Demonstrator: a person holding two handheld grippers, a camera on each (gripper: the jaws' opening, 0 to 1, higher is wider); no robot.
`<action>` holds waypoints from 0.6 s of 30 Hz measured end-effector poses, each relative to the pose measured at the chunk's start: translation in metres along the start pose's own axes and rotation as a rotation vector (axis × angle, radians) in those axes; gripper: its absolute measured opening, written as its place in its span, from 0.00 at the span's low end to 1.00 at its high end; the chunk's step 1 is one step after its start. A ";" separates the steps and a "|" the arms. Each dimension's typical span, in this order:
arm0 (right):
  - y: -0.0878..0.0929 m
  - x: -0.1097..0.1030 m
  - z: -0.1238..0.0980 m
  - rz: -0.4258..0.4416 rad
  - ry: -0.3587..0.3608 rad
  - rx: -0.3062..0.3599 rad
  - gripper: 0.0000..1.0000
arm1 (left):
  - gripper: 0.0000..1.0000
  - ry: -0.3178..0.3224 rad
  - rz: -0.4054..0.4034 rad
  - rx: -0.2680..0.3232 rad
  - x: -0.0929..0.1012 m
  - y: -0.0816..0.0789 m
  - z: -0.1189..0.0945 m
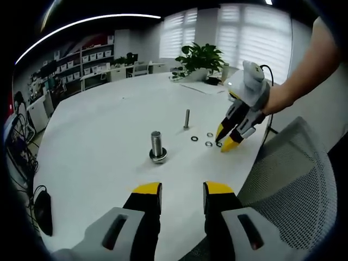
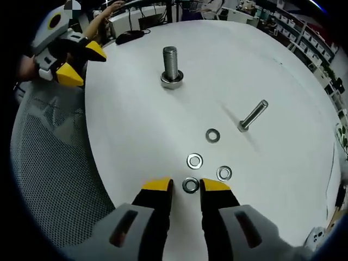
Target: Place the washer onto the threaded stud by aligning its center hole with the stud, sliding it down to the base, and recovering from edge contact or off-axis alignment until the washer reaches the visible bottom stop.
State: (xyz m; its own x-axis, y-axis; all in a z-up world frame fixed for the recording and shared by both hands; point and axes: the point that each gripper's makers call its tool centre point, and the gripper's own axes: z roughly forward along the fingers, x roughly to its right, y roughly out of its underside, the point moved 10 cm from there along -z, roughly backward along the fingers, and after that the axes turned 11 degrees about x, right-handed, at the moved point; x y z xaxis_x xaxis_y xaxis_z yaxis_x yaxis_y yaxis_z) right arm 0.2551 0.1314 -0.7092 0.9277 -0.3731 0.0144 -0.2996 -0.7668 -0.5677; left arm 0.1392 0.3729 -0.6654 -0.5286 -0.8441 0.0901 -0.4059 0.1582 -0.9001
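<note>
A thick threaded stud (image 1: 157, 142) (image 2: 170, 61) stands upright on the white table (image 1: 98, 141) with a washer (image 1: 158, 158) (image 2: 172, 82) around its base. Several loose washers lie flat near the table's edge. One washer (image 2: 191, 185) (image 1: 218, 144) lies on the table between the tips of my right gripper (image 2: 186, 186) (image 1: 225, 138), whose jaws stand open on either side of it with small gaps. Other washers (image 2: 194, 161) (image 2: 224, 173) (image 2: 212, 135) lie just beyond. My left gripper (image 1: 182, 189) (image 2: 76, 62) hangs open and empty, short of the stud.
A thin bolt (image 1: 186, 118) (image 2: 253, 115) stands upright beyond the washers. A grey mesh chair (image 1: 296, 179) (image 2: 49, 157) sits against the table's near edge. A black mouse (image 1: 42, 209) lies at the left edge, and a potted plant (image 1: 201, 57) and papers stand at the far side.
</note>
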 end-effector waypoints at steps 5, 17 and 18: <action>-0.001 0.000 0.000 -0.004 -0.004 -0.004 0.21 | 0.28 0.000 0.001 0.000 0.000 0.000 0.000; 0.000 0.000 0.000 0.001 -0.006 -0.006 0.21 | 0.28 0.002 0.007 -0.003 0.001 0.000 0.000; 0.000 0.000 -0.001 0.002 -0.007 -0.007 0.21 | 0.28 0.002 0.007 -0.003 0.001 0.000 0.000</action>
State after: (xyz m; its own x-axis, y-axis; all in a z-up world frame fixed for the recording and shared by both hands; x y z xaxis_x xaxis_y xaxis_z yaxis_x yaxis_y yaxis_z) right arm 0.2551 0.1314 -0.7086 0.9288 -0.3706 0.0074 -0.3026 -0.7696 -0.5623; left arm 0.1390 0.3722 -0.6651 -0.5332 -0.8417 0.0849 -0.4047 0.1656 -0.8994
